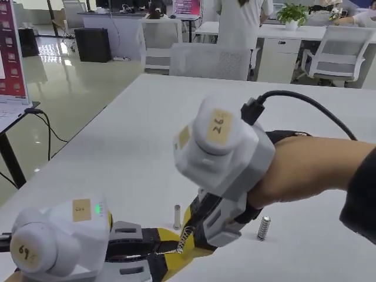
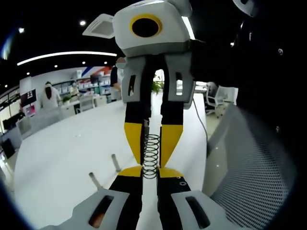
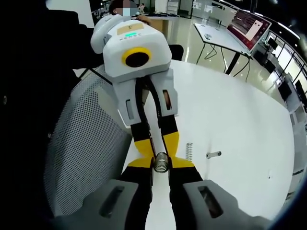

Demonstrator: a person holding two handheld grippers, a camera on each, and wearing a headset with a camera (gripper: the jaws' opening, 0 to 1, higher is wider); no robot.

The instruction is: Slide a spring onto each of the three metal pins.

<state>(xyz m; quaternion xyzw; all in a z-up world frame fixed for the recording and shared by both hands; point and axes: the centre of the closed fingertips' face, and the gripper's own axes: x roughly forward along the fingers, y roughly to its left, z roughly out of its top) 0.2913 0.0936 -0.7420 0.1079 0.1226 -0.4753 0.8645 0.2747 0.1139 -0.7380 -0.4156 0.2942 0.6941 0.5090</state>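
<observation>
One spring (image 2: 151, 155) is up off the table (image 1: 147, 129), near the edge closest to the person, held between the two tongs tip to tip. The left tongs (image 2: 150, 174) come in low from the near-left corner, jaws closed down to about the spring's width and pinching its lower end. The right tongs (image 3: 161, 165) point down and back at the left ones, jaws just as narrow, clamped around the upper coils. A thin grey rod (image 2: 145, 126) sticks out above the spring between the right jaws. It's likely a pin; can't tell how far it sits inside the coils. A bare pin (image 1: 177, 217) stands on the table just past the tongs toward the far edge. A second spring (image 1: 264, 228) stands upright nearer the right edge and may already be on a pin.

Step in hand, my read: threading the spring over a pin in mid-air. To do it well — keep both tongs on one line, push along the pin's axis, and squeeze lightly so the coils don't buckle or pop out sideways.

The right forearm (image 1: 317, 167) reaches in from the right edge with the wrist bent down. The left gripper sits low, roughly level with the table.
</observation>
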